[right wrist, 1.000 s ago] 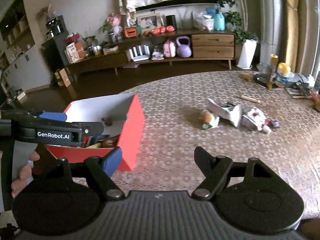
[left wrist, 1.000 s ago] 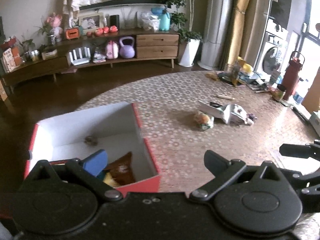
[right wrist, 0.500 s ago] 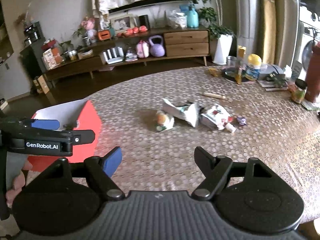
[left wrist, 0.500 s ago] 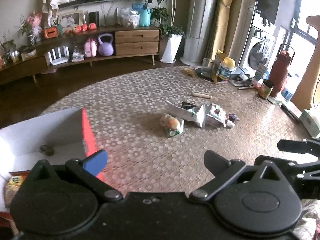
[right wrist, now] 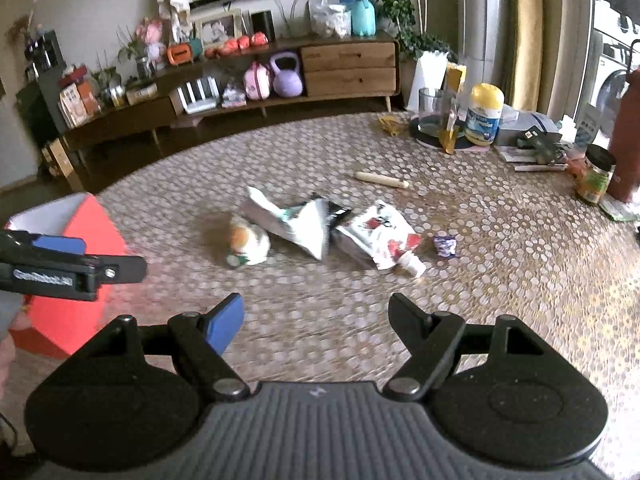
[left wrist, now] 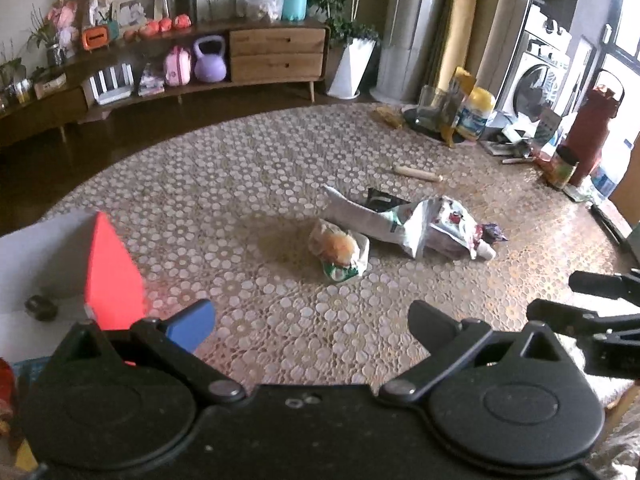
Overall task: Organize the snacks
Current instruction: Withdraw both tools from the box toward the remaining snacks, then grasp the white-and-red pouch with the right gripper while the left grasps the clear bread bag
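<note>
I take the red box (left wrist: 114, 276) at the table's left edge as my landmark. To its right, well apart from it on the open tabletop, lies the snack pile: a round bun in a clear wrapper (left wrist: 340, 249) nearest the box, then a crumpled silver bag (left wrist: 372, 220), a white and red pouch (left wrist: 444, 226), and a small purple sweet (right wrist: 445, 246) farthest from it.

My left gripper (left wrist: 312, 316) has its jaws spread wide with nothing between them; my right gripper (right wrist: 316, 312) is equally wide and empty.

I judge all of these light and soft. The bun would squash, so I would pinch its wrapper at the loose end. The foil bags look slick and crinkly; a folded edge or seam should give the best hold. The sweet is tiny and may skid.

The table (left wrist: 240, 184) carries a lace-patterned cover, flat and probably smooth. Far beyond the box stands a wooden sideboard (right wrist: 348, 64); a dark red flask (left wrist: 592, 128) and jars crowd the table's far right.
</note>
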